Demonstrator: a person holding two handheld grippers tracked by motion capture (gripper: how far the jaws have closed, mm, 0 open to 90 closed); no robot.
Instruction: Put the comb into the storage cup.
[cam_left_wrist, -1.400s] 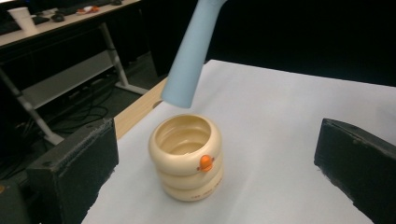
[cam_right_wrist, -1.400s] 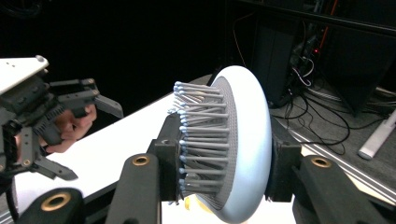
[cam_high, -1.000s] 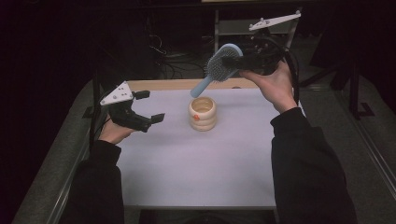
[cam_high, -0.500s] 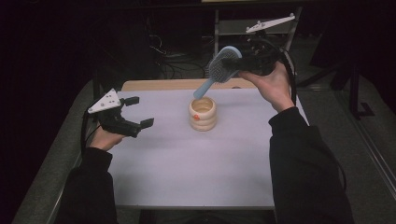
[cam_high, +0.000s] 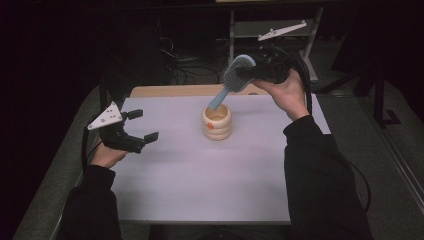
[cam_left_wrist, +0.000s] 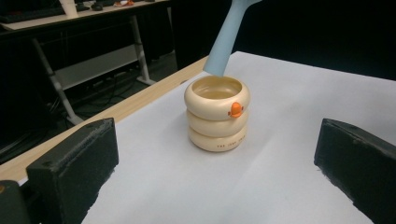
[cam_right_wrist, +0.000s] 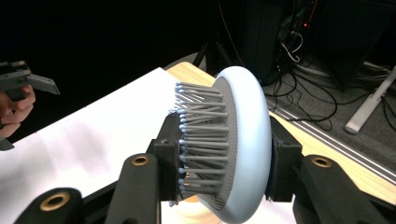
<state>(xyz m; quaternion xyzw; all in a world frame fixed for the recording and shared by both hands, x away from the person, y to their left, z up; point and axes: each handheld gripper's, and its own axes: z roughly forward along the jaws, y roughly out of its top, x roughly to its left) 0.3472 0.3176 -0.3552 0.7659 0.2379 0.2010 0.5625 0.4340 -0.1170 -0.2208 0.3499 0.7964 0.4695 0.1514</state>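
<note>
Right tongs (cam_high: 250, 75) clamp the blue hairbrush (cam_high: 235, 79) by its head, handle tip at the ringed cup (cam_high: 217, 122) mid-surface, left tongs (cam_high: 142, 125) wide at left; insertion step, next lower handle straight in.

The hairbrush (cam_left_wrist: 224, 44) is cut off by the top edge in the left gripper view, so its head is out of sight above the cup (cam_left_wrist: 217, 113). In the right gripper view the hairbrush head hides nearly all of the cup. Small lettering low on the cup is unreadable.
</note>
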